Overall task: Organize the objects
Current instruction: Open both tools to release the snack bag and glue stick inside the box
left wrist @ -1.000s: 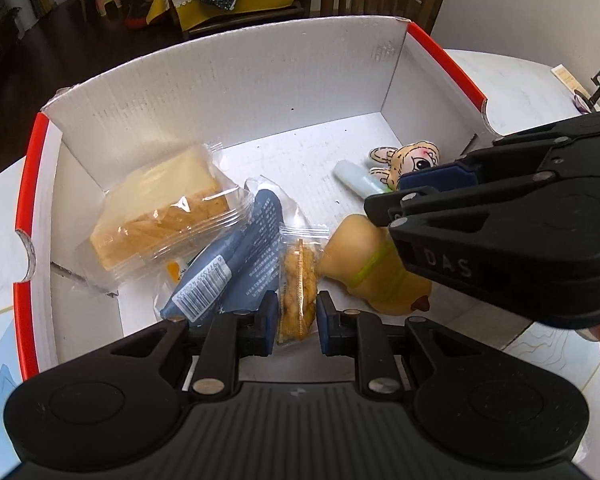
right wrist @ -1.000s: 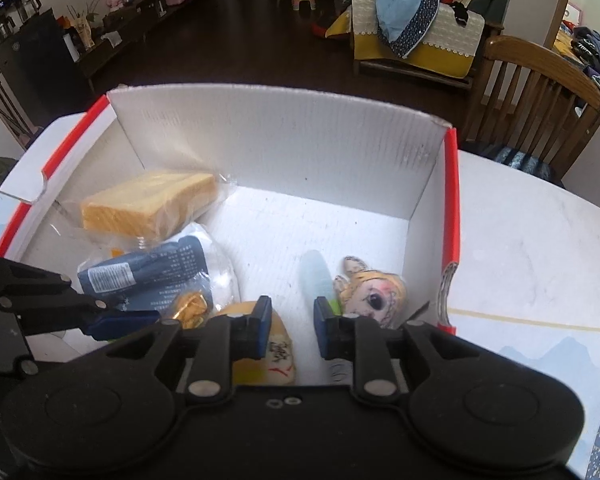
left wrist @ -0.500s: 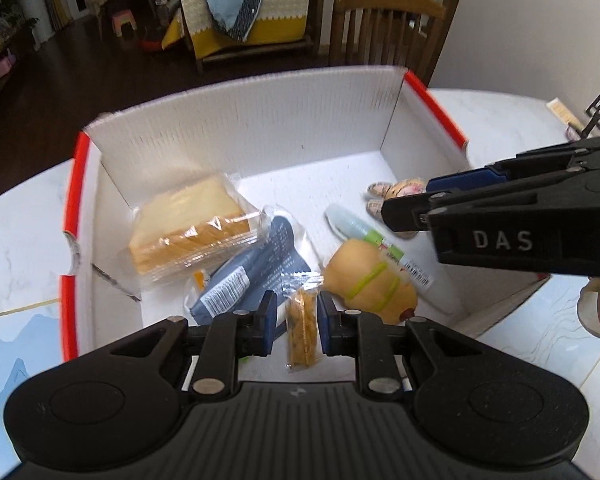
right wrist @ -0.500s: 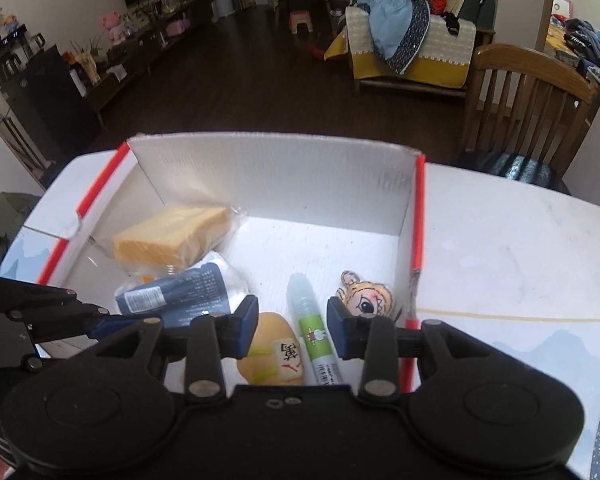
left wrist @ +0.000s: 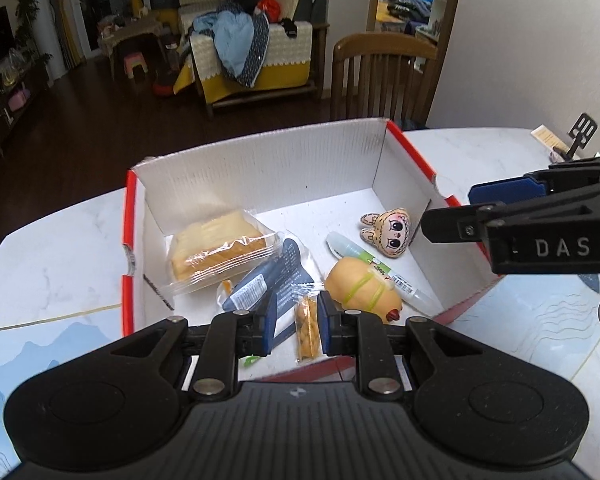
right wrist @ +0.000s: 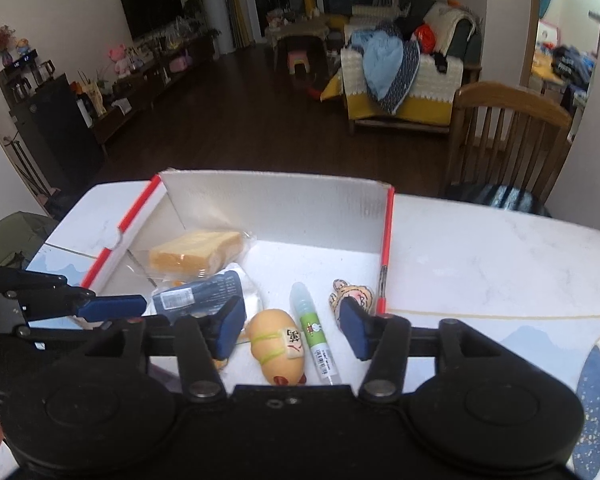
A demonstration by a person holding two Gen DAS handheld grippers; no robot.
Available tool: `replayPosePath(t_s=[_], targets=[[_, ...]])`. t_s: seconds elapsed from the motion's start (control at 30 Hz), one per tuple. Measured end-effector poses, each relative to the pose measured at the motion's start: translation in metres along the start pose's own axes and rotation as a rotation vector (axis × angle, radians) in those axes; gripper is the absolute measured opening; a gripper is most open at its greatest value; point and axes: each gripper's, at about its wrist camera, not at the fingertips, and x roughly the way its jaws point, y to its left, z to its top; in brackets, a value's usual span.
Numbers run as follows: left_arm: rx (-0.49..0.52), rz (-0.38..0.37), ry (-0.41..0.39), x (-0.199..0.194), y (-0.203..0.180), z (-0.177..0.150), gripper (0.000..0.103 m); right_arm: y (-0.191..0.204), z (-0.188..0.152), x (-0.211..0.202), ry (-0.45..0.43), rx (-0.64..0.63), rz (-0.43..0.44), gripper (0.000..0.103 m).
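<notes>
Hovering over the box (right wrist: 260, 200), right gripper (right wrist: 292, 330) gapes wide, empty; left gripper (left wrist: 293, 326) narrowly parted, empty.

Box (left wrist: 260, 168) on table (left wrist: 60, 256). Inside: bread (left wrist: 216, 248) far left, snack packets (left wrist: 276, 280) near it, toy (left wrist: 360, 288) and pen (left wrist: 372, 268) centre, doll (left wrist: 390, 232) right. Chair (left wrist: 384, 76) beyond.

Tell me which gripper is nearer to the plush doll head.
Right. The right gripper hangs open by the box's right wall, its right finger beside the plush doll head; the left gripper is over the snack packets at the near wall.
</notes>
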Motion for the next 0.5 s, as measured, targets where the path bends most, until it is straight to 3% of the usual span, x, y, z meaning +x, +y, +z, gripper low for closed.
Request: replayPosePath(t_s=[0.5], targets=[[-0.016, -0.021, -0.084, -0.065, 0.001, -0.038, 0.02, 0.024, -0.038, -0.069, -0.084, -0.009, 0.031, 0.07]])
